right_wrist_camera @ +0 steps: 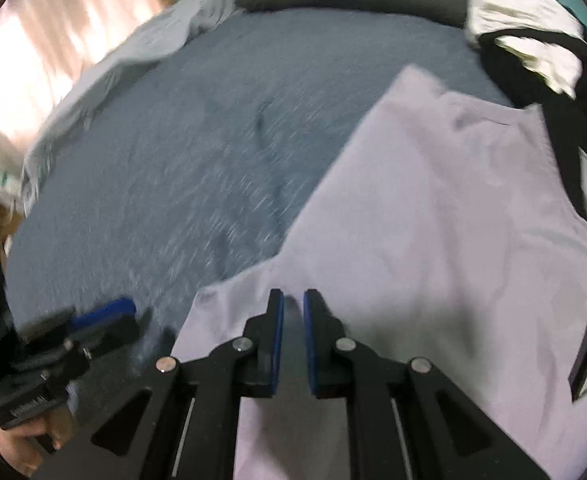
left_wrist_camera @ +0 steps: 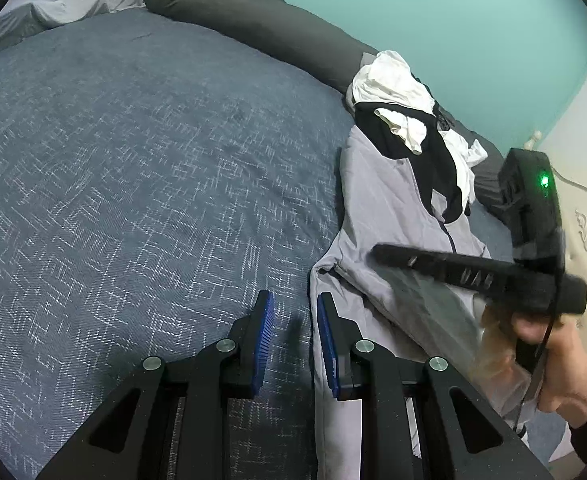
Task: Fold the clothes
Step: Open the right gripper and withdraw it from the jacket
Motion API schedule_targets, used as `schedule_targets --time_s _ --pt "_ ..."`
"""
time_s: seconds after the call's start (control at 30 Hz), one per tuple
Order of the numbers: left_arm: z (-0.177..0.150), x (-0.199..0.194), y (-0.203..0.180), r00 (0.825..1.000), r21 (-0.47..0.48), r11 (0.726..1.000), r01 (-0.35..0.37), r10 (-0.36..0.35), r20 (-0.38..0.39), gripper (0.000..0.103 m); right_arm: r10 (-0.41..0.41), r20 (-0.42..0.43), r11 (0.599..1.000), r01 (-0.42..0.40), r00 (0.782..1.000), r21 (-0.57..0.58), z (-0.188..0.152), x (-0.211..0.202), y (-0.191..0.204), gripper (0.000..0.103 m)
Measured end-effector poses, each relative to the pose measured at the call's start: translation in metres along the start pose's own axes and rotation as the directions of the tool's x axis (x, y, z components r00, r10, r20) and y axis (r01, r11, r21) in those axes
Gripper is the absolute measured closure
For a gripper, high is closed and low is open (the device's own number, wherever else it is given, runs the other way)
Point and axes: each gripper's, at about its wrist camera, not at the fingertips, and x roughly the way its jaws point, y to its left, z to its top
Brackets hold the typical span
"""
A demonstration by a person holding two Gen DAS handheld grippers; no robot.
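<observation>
Garment (right_wrist_camera: 433,208) pale lilac-grey, rumpled (dark zipper edge) on blue bedspread (left_wrist_camera: 133,180), under two narrowly parted, empty grippers.

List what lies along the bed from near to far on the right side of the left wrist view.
Left gripper → light grey garment → black garment → white garment → dark grey pillow.

A bed (left_wrist_camera: 133,152) carries everything here, covered by a dark blue bedspread (right_wrist_camera: 197,152) flecked with pale threads. At its far edge lie a long dark grey bolster (left_wrist_camera: 253,16) and a lighter grey pillow (left_wrist_camera: 69,0). A light grey garment (left_wrist_camera: 381,216) lies spread directly on the bedspread at the right side. Beyond it a heap of white and black clothes (left_wrist_camera: 409,120) rests partly on that garment and against the bolster.
</observation>
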Motion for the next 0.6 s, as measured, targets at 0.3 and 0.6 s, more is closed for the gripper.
schedule_targets --time_s 0.3,0.6 --pt "0.011 0.012 -0.005 0.999 0.017 0.999 0.05 -0.049 -0.015 0.06 -0.04 0.097 0.995 0.03 0.994 0.093 -0.001 -0.044 -0.022 0.093" --pt "0.022 0.04 -0.016 0.993 0.024 0.994 0.103 -0.101 -0.055 0.059 -0.116 0.062 0.989 0.11 0.991 0.098 -0.055 -0.085 -0.057 0.093"
